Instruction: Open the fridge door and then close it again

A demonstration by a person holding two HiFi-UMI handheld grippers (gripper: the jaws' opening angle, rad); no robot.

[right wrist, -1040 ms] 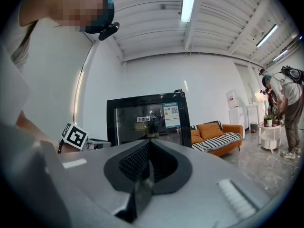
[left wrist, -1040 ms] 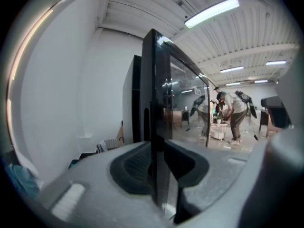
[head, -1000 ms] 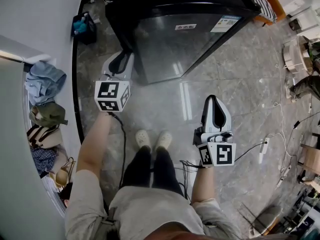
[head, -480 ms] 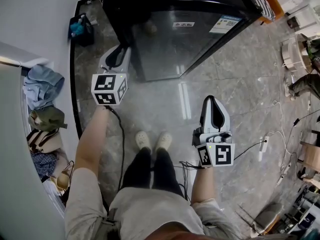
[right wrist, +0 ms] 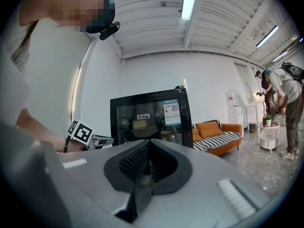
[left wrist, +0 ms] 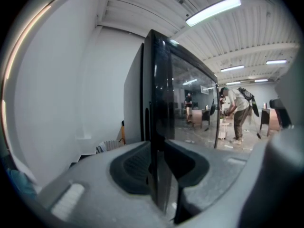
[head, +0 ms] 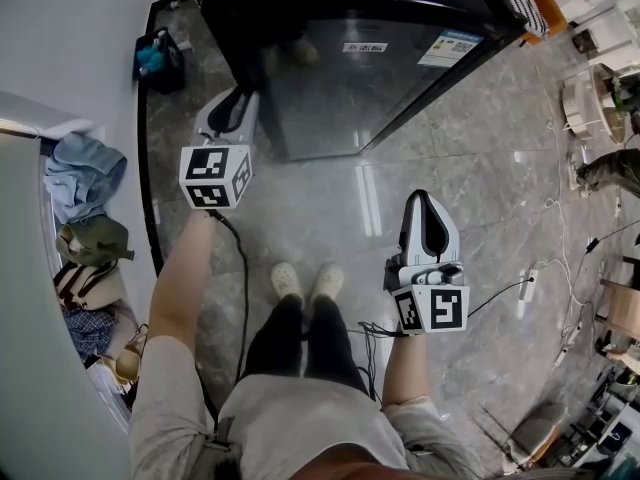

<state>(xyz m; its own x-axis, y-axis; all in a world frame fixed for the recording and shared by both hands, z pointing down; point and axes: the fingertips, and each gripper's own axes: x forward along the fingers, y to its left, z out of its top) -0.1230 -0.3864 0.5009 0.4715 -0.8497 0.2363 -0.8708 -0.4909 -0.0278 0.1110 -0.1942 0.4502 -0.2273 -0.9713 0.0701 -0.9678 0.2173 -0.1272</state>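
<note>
- Left gripper (left wrist: 159, 153): fingers clenched on the fridge door (left wrist: 187, 108) edge, which stands upright between them.
- Right gripper (right wrist: 148, 148): fingers pressed together, empty; the fridge door is well ahead.

A big open workspace, perhaps a test lab or studio rather than a home; a polished grey stone-tile floor (head: 480, 188) spreads wide under a white ribbed ceiling (right wrist: 156, 32) with long strip lights (right wrist: 188, 1); a black glass-fronted fridge (head: 370, 58) stands near a white wall; an orange sofa with striped cushions (right wrist: 216, 131) makes a lounge corner; a white power strip (head: 527, 293) and loose cables trail over the floor; heaped clothes and bags (head: 88, 183) lie along the wall; a person wearing a backpack (right wrist: 285, 91) works further off.
</note>
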